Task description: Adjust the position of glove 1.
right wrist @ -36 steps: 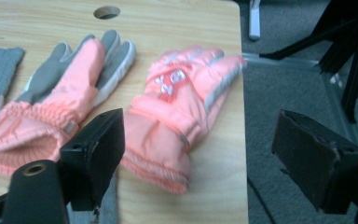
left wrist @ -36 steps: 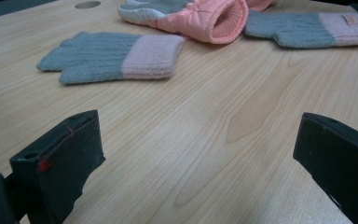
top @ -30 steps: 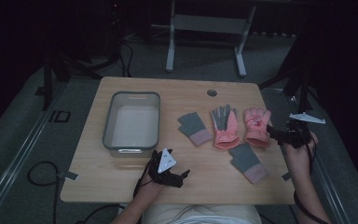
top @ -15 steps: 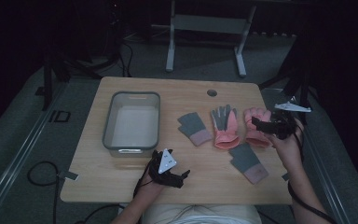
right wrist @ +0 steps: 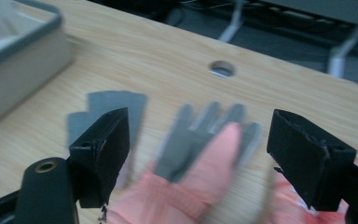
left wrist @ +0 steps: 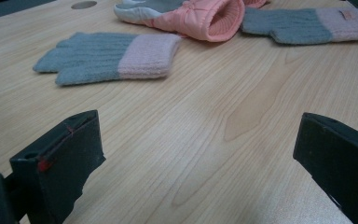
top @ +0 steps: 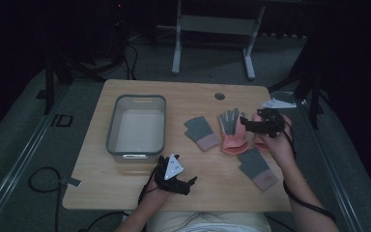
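Two grey knit gloves with pink cuffs lie on the table, one [top: 201, 133] near the middle and one [top: 257, 166] nearer the person. Between them lies a pink work glove with a grey palm [top: 232, 130], and a second pink glove [top: 260, 141] sits partly under the right hand. My right gripper [top: 245, 121] hovers over the pink gloves; its jaws have just been closing a little but stand open with nothing pinched. The right gripper view is blurred, with the pink glove [right wrist: 191, 186] below the right gripper [right wrist: 200, 140]. My left gripper [top: 186, 183] rests open near the front edge.
A grey bin [top: 112, 126] stands on the left half of the table [top: 101, 193]. A cable hole [top: 219, 95] is at the back. In the left gripper view, bare wood lies between the left gripper [left wrist: 200, 140] and the knit glove [left wrist: 107, 58].
The right hand has carried its gripper from the table's right edge leftward and a bit farther back, over the pink gloves. The left hand has kept still.
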`<action>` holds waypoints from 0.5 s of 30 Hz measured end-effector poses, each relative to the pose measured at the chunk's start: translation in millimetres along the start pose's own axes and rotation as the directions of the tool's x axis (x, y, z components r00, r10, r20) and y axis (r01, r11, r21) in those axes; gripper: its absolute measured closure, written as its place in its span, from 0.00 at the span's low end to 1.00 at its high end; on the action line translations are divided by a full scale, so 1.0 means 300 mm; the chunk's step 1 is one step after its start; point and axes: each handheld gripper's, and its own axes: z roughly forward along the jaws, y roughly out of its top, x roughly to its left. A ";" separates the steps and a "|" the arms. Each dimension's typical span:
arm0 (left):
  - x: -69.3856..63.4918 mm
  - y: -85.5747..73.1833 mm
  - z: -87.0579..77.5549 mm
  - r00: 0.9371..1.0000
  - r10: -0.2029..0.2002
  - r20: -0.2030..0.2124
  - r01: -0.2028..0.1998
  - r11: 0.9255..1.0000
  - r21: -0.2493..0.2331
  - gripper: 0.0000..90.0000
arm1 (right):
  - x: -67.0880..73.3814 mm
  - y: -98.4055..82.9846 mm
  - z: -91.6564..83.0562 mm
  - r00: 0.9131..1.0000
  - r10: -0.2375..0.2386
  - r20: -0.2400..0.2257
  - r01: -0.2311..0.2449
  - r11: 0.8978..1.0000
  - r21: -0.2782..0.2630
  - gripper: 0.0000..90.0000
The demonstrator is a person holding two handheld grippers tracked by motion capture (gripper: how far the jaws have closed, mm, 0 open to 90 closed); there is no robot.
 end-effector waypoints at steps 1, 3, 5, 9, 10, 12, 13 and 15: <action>0.000 0.000 0.000 1.000 0.000 -0.001 0.000 1.000 -0.001 0.01 | 0.008 0.003 0.012 1.000 -0.001 -0.012 0.001 1.000 0.002 0.24; 0.000 0.000 0.000 1.000 0.001 0.000 -0.001 1.000 0.000 0.01 | 0.031 0.009 0.049 0.998 -0.011 -0.055 0.011 1.000 0.012 0.26; -0.001 0.000 0.000 1.000 0.002 0.000 -0.002 1.000 0.000 0.01 | 0.037 0.011 0.062 0.998 -0.009 -0.066 0.010 1.000 0.018 0.28; -0.004 0.000 0.000 1.000 0.013 -0.001 -0.013 1.000 0.004 0.01 | 0.065 0.017 0.110 0.993 -0.022 -0.119 0.025 0.999 0.020 0.33; -0.004 0.000 0.000 1.000 0.013 -0.001 -0.013 1.000 0.004 0.01 | 0.065 0.017 0.110 0.993 -0.022 -0.119 0.025 0.999 0.020 0.33; -0.004 0.000 0.000 1.000 0.011 0.000 -0.011 1.000 0.002 0.01 | 0.100 0.019 0.161 0.988 -0.057 -0.145 0.063 0.998 0.033 0.38; -0.004 0.000 0.000 1.000 0.009 0.000 -0.009 1.000 0.001 0.01 | 0.110 0.019 0.175 0.987 -0.068 -0.146 0.074 0.997 0.036 0.40; -0.003 0.000 0.000 1.000 0.007 0.002 -0.007 1.000 0.000 0.01 | 0.131 0.018 0.206 0.982 -0.074 -0.176 0.084 0.995 0.048 0.42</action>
